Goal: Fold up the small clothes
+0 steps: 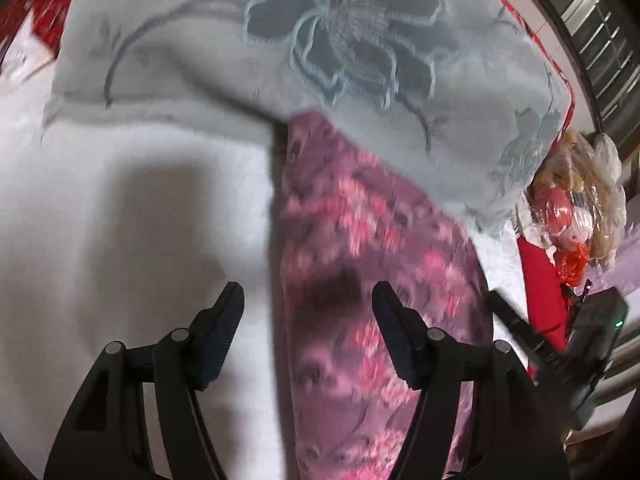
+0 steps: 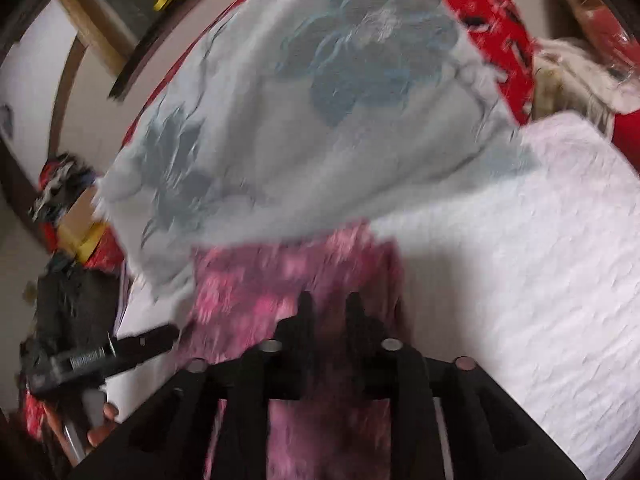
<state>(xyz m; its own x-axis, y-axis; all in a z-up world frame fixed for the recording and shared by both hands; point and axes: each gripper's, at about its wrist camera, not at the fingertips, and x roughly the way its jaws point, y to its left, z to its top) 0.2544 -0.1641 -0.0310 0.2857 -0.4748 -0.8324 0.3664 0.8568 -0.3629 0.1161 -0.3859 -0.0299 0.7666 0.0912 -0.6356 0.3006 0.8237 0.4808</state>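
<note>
A pink floral garment lies lengthwise on a white quilted sheet. Its far end runs under a grey-blue blanket with a flower pattern. My left gripper hovers open over the garment's left edge, with nothing between its fingers. My right gripper stands over the garment's near part, jaws a narrow gap apart and open, pink cloth showing through the gap. Both views are blurred. Each gripper appears in the other's view: the right gripper and the left gripper.
A plastic-wrapped plush toy and red cloth lie off the sheet's right side. Red patterned bedding shows behind the blanket. A person's hand holds the left gripper's handle. A window grille is at far right.
</note>
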